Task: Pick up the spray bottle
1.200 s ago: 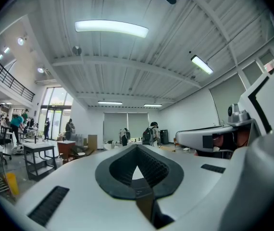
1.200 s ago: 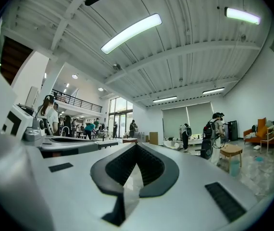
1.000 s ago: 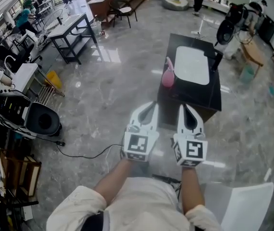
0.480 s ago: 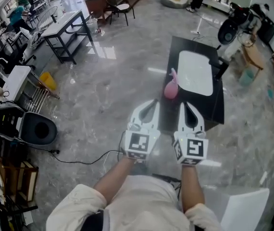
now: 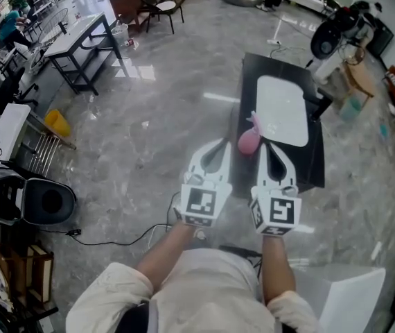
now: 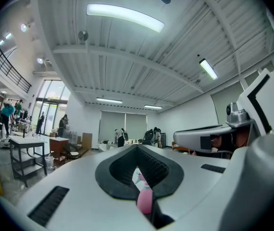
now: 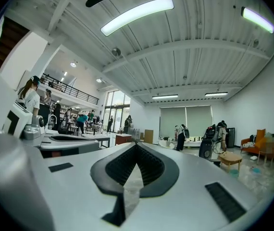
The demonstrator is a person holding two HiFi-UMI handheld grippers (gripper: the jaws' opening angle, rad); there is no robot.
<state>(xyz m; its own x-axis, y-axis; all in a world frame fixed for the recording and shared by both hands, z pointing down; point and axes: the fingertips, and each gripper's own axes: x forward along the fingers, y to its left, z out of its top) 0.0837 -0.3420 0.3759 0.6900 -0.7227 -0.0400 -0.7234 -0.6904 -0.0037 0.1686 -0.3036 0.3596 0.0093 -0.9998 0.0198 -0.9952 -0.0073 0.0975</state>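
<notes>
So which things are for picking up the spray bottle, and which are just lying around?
For the job: pink plastic spray bottle, black table under it, left gripper, right gripper.

Just lying about: white flat tray, yellow bucket, grey metal workbench.

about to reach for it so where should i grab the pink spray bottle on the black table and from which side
On the pink spray bottle, probably the neck under the pale head, narrower than the round body. Come level from the near left edge of the black table, where it stands, with the white board at its right.
</notes>
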